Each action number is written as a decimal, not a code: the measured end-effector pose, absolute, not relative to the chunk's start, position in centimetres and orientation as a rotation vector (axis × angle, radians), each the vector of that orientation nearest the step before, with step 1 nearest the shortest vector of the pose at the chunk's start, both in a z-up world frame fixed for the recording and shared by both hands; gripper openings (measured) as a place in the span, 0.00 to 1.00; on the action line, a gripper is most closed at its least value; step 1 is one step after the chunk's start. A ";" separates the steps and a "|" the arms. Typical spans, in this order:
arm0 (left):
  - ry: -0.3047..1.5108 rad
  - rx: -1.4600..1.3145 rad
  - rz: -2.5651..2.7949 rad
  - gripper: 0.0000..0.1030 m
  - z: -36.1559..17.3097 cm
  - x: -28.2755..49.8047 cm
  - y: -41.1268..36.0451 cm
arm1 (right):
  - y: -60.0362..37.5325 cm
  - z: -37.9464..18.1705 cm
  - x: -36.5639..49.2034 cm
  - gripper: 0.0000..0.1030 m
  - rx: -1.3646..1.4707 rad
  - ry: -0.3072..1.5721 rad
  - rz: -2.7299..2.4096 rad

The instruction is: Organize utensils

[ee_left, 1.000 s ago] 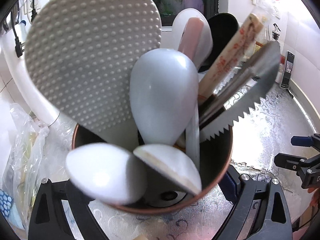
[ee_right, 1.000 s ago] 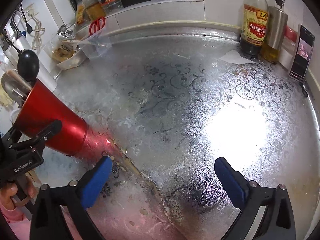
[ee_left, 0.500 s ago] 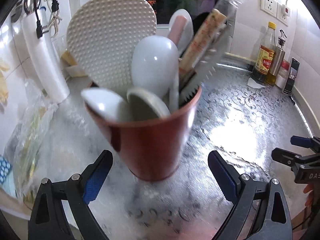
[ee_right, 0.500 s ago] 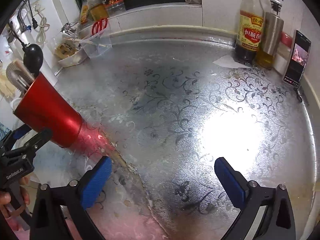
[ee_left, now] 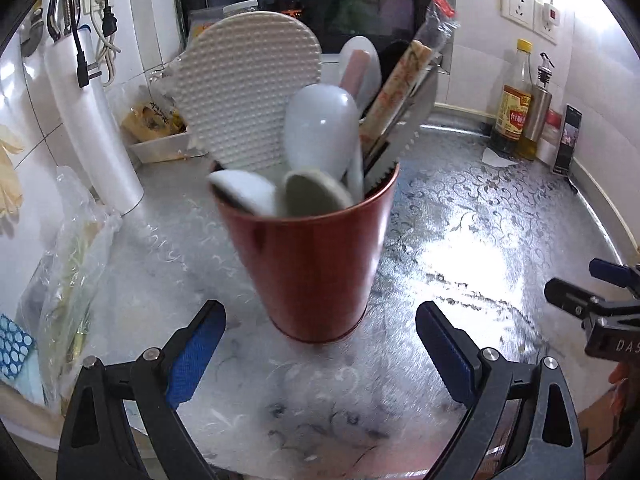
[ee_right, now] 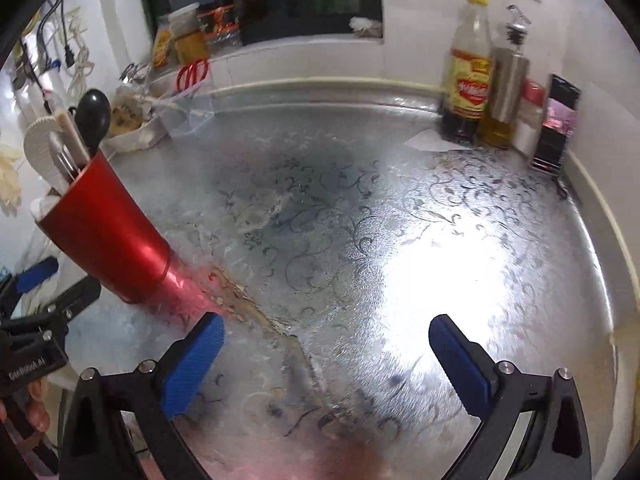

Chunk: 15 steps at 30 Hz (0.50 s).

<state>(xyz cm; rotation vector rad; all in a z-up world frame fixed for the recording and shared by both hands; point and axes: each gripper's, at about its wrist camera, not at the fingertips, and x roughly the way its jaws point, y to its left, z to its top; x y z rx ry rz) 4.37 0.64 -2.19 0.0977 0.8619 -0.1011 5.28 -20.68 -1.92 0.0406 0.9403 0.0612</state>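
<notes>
Left hand-held gripper [ee_left: 318,344] open, red holder [ee_left: 316,264] just ahead

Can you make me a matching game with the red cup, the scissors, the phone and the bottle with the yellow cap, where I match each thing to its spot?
Things:
1. red cup
2. scissors
3. phone
4. yellow-capped bottle

Spots:
A. leaning on the wall at the far right
B. on the ledge under the window
C. on the counter at the left, full of utensils
D. beside the steel oil bottle

Pairs: 1-C, 2-B, 3-A, 4-D
</notes>
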 end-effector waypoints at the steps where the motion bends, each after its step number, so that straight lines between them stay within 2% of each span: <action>1: 0.857 0.106 -0.103 0.93 -2.2 4.4 1.3 | -20.4 -1.8 4.9 1.00 0.050 0.932 0.039; 6: 0.844 0.185 -0.058 0.93 -2.8 3.0 3.8 | -18.9 -1.5 2.7 1.00 0.084 0.901 -0.080; 15: 0.832 0.169 -0.126 0.93 -1.2 0.5 7.7 | -16.8 -1.0 -1.3 1.00 0.112 0.868 -0.190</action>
